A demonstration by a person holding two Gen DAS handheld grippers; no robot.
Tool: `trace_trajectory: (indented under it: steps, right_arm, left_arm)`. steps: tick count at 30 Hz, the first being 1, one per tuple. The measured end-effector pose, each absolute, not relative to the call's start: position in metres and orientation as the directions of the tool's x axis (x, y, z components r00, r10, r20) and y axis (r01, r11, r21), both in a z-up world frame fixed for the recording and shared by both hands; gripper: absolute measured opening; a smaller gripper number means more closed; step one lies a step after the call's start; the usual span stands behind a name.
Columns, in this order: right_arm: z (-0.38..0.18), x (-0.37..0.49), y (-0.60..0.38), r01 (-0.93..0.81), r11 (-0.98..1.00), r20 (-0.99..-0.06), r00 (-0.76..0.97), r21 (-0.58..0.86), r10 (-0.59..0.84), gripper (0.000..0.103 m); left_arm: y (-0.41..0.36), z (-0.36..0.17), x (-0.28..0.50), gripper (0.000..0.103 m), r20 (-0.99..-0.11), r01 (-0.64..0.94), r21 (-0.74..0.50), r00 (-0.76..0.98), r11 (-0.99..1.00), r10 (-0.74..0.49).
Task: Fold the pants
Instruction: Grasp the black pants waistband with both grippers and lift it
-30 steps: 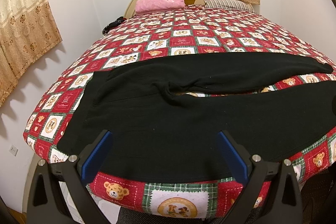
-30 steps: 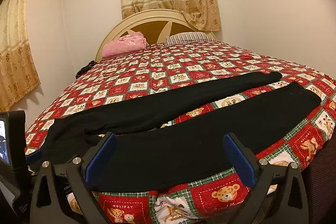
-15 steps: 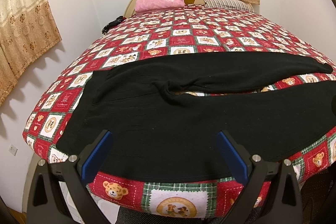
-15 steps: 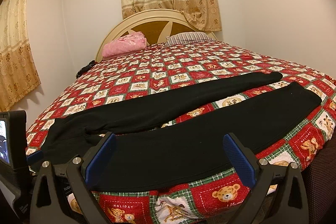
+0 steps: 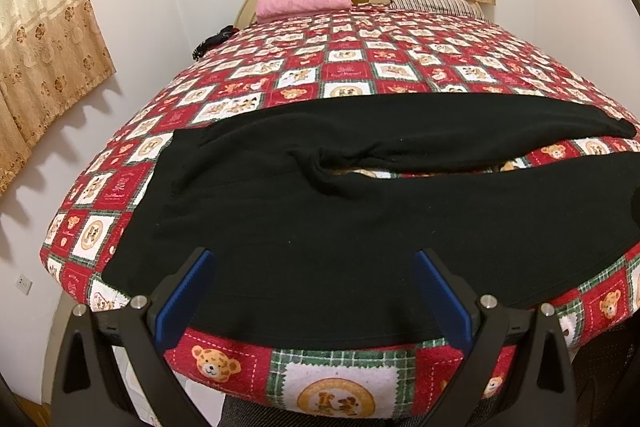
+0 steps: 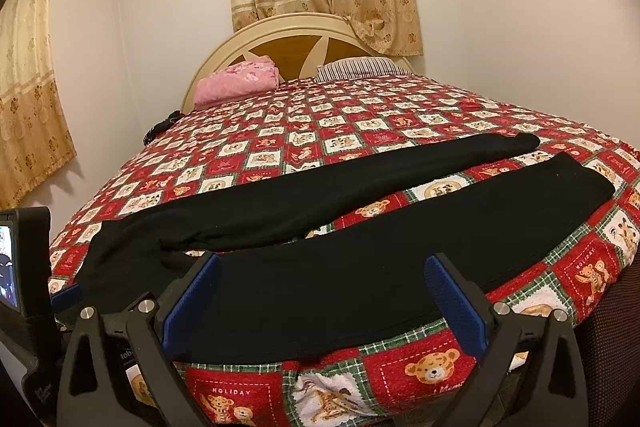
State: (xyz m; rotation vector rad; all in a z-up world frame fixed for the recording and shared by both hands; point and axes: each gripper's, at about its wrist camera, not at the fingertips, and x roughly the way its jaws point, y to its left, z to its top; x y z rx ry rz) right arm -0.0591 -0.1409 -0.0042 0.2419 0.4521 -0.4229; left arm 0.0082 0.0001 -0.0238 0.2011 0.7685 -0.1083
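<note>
Nothing moved; black pants (image 5: pixel 320 219) waistband seemingly hidden leftward.

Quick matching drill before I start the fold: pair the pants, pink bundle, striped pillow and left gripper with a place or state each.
Things:
1. pants
2. pink bundle
3. striped pillow
4. left gripper

Place or state:
A. open, holding nothing
B. by the headboard, right side of the view
C. spread flat along the bed's near edge
D. by the headboard, left side of the view

Pairs: 1-C, 2-D, 3-B, 4-A
</note>
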Motion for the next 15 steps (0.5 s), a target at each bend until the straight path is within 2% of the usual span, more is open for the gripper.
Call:
trace_trajectory:
  steps: [8,15]
  right_arm:
    - [-0.015,-0.05,-0.154,0.462,0.881,-0.474,0.8,0.098,-0.367,0.102]
    - [-0.023,-0.013,-0.164,0.434,0.899,-0.532,0.776,0.058,-0.34,0.102]
  left_arm:
    - [0.02,-0.03,0.033,0.101,-0.728,0.207,0.12,0.684,0.971,-0.056]
    - [0.104,-0.01,0.103,0.101,-0.738,0.111,0.003,0.671,0.994,-0.073]
